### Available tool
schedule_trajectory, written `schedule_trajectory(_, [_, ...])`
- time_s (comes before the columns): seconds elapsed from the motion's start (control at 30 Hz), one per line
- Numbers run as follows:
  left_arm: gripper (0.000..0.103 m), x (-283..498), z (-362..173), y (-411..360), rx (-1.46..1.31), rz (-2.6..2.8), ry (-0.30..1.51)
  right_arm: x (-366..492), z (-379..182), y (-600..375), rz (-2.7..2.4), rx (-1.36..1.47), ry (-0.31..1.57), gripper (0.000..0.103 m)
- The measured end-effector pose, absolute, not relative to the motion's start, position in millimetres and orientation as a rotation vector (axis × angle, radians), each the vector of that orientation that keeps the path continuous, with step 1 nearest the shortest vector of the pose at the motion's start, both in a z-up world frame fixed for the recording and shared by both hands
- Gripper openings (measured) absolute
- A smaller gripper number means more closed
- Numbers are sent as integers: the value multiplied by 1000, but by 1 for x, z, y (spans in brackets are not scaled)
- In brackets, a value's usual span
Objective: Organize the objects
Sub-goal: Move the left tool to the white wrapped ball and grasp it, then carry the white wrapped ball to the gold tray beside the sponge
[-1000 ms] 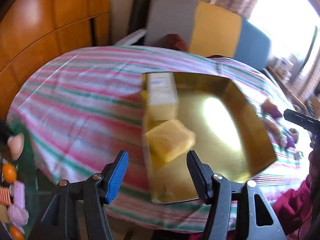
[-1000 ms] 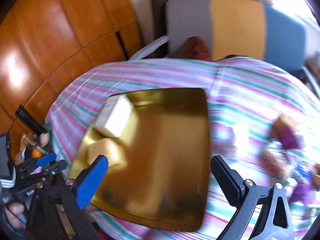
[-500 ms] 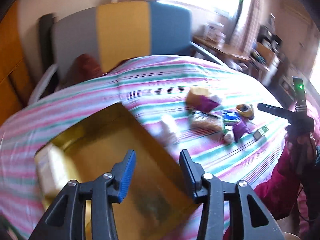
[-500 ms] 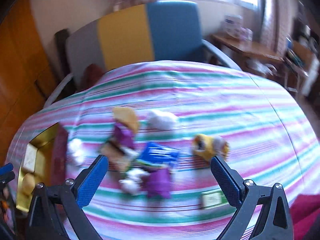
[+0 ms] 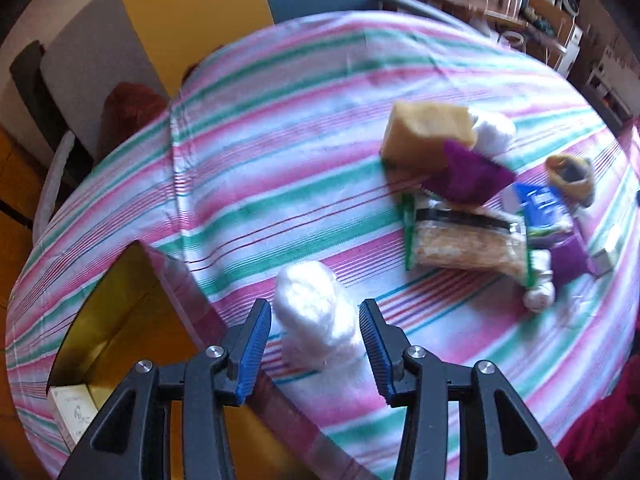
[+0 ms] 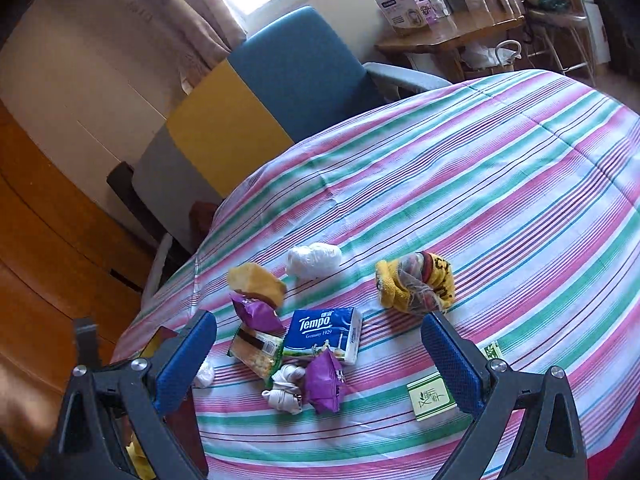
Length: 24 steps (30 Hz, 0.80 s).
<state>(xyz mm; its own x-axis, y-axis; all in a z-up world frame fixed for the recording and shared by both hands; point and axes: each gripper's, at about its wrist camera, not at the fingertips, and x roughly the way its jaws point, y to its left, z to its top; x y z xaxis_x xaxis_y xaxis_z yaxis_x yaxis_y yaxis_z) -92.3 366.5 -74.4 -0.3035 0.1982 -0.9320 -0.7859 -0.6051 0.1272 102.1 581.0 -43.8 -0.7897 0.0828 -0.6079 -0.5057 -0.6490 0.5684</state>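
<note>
My left gripper [image 5: 316, 316] is open, its fingers either side of a white wrapped bundle [image 5: 316, 316] lying on the striped tablecloth [image 5: 280, 152], without gripping it. The gold tray [image 5: 120, 320] lies at lower left with a cream box [image 5: 72, 412] in it. My right gripper [image 6: 320, 344] is open and empty above a pile: a blue Tempo tissue pack [image 6: 324, 332], two purple packets [image 6: 256, 312], a cracker pack [image 6: 256, 348], a yellow sponge [image 6: 256, 280], a white cord [image 6: 284, 392].
A second white bundle [image 6: 314, 260], a yellow knitted item [image 6: 416, 284] and a small green-and-cream box [image 6: 432, 394] lie on the cloth. A grey, yellow and blue chair [image 6: 256, 120] stands behind the table. Wooden cupboards [image 6: 44, 240] are at left.
Both grippers swung right, away from the gold tray toward the pile. The left gripper has come down around the white bundle. The right gripper moved closer above the pile.
</note>
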Motion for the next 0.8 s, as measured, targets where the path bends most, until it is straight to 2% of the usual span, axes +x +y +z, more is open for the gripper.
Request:
schedule_trajectory(0.07, [46, -93, -82, 373, -1281, 1946, 821, 102, -45, 582, 2461, -785, 1108, 103])
schedule_trajectory(0.13, [36, -91, -91, 377, -1305, 1896, 845, 101, -47, 582, 2460, -788, 1110, 103])
schedule_trajectory(0.2, [35, -83, -92, 378, -1257, 1911, 872, 100, -48, 582, 2461, -793, 1104, 103])
schedule_trajectory(0.37, [35, -55, -65, 352, -1177, 1922, 678, 102, -49, 585, 2432, -772, 1105, 103])
schedule_trajectory(0.53, [35, -22, -34, 320, -1126, 1928, 480, 108, -58, 597, 2352, -751, 1192, 103])
schedule_trajectory(0.7, [35, 3, -20, 295, -1100, 1906, 415, 109, -67, 603, 2281, -775, 1236, 103])
schedule_trajectory(0.8, [35, 12, -15, 277, -1088, 1901, 398, 94, -77, 599, 2229, -943, 1193, 103])
